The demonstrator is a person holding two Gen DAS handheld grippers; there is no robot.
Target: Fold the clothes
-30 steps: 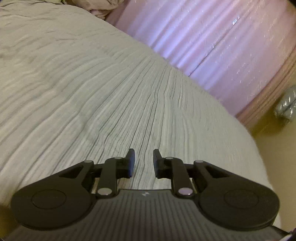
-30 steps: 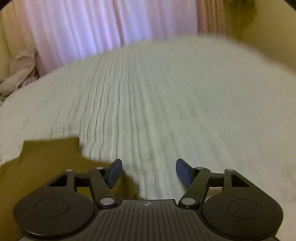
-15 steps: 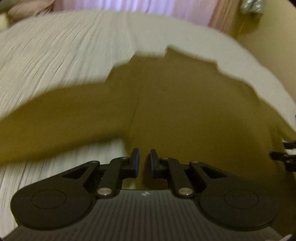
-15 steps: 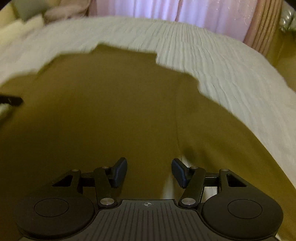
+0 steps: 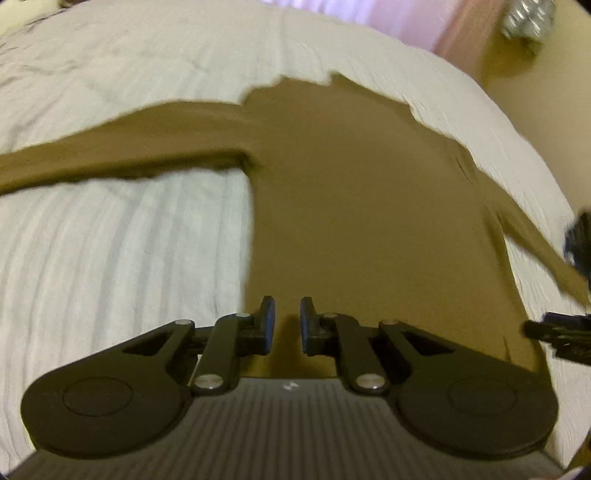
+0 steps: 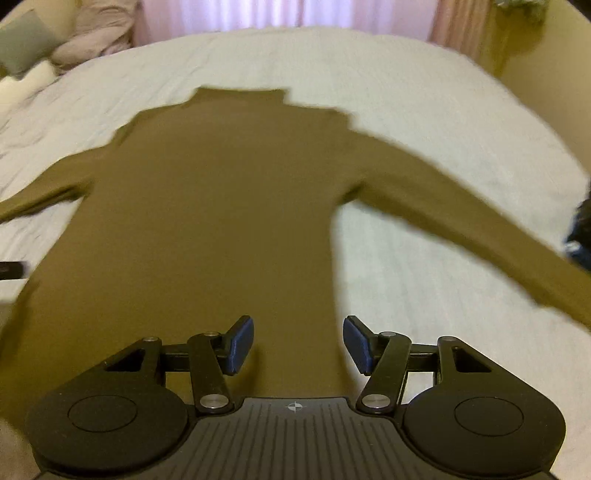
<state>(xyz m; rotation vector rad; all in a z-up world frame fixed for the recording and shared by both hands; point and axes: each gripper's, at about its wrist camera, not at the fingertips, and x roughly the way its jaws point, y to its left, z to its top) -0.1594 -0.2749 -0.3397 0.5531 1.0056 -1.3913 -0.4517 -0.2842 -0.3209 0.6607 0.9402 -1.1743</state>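
On the white ribbed bedspread (image 6: 424,110) my olive long-sleeved top (image 6: 221,206) lies flat, sleeves spread. Left gripper (image 5: 283,325) narrowly parted, right gripper (image 6: 298,343) wide, both empty near the hem. I judge folding a sleeve inward comes next

Matt olive knit sweater (image 6: 207,206), ribbed white cloth bedspread (image 5: 110,258), matt black plastic claw (image 6: 298,345)

White ribbed bedspread (image 6: 424,122), pink curtains (image 6: 280,14), rumpled pillows (image 6: 92,33) far left
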